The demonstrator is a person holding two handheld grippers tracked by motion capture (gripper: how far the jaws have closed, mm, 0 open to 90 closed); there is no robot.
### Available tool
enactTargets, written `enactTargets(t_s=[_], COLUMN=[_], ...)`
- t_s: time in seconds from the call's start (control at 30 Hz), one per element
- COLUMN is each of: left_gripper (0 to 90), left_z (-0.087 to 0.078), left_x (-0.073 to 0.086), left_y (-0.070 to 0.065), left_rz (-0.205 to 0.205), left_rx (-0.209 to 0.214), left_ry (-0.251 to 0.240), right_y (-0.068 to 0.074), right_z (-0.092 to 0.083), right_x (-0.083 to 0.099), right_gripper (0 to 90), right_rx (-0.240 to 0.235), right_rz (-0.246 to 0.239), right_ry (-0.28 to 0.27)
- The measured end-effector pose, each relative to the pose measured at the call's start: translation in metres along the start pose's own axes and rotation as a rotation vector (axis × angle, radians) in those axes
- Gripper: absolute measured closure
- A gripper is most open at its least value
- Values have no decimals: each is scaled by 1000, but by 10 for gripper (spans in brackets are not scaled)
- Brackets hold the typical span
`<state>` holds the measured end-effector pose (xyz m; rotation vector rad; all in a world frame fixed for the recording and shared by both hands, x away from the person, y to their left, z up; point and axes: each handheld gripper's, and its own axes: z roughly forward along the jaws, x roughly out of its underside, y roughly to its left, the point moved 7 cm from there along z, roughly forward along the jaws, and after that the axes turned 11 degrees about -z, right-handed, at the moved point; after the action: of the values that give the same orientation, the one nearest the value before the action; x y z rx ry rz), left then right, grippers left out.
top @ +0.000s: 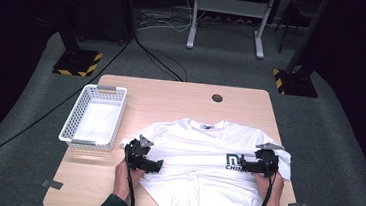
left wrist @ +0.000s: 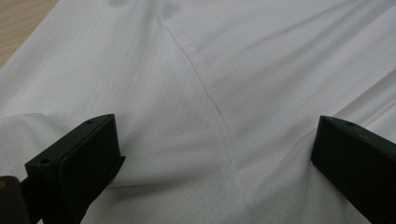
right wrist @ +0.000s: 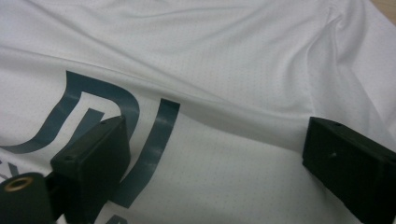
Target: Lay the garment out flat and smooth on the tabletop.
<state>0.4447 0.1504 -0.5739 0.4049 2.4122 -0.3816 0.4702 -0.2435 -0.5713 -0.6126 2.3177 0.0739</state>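
A white T-shirt (top: 202,150) lies spread front-up on the wooden table (top: 171,94), its collar toward the far side. A dark printed logo (right wrist: 93,107) sits on its chest. My left gripper (top: 158,165) is over the shirt's left sleeve area and points inward. Its jaws stand wide apart above a seam (left wrist: 205,93) in the cloth. My right gripper (top: 242,164) is over the shirt's right side, beside the logo (top: 236,162), also pointing inward. It is open, with the fabric (right wrist: 243,84) lying wrinkled under it and nothing pinched.
A white plastic basket (top: 94,117) stands on the table's left side, beside the shirt's sleeve. A round cable hole (top: 217,98) is near the far edge. Tape marks (top: 52,184) sit at the front corners. Bare wood shows at the front left.
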Motion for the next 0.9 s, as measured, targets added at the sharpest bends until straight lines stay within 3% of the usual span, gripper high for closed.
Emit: enactTargets(t_s=[0.2,0.37,0.43,0.5,0.73,0.9], left_gripper=[2,3,3,3,3,2], left_z=[-8,8,9,9,18,23], left_x=[-19,-29,-31,-31,-21,-21], left_y=[-5,-11,-14,-15,-14,-14], left_rz=[-10,-8,-8,-8,-19,9], left_rx=[-18,-1,5,1,2,-39], left_ry=[-64,-20,-23,-24,20,1], right_y=[2,2,4,7,18,19], right_z=[4,2,-3,-8,-8,-2], right_x=[-2,-3,-6,-7,1,2], right_gripper=[0,37,32,24,14,0], right_rx=[-7,-7,-8,-13,-39,-28], right_rz=[-36,-34,-26,-23,-23,-29], right_ry=[-3,22,-5,-26,9,27])
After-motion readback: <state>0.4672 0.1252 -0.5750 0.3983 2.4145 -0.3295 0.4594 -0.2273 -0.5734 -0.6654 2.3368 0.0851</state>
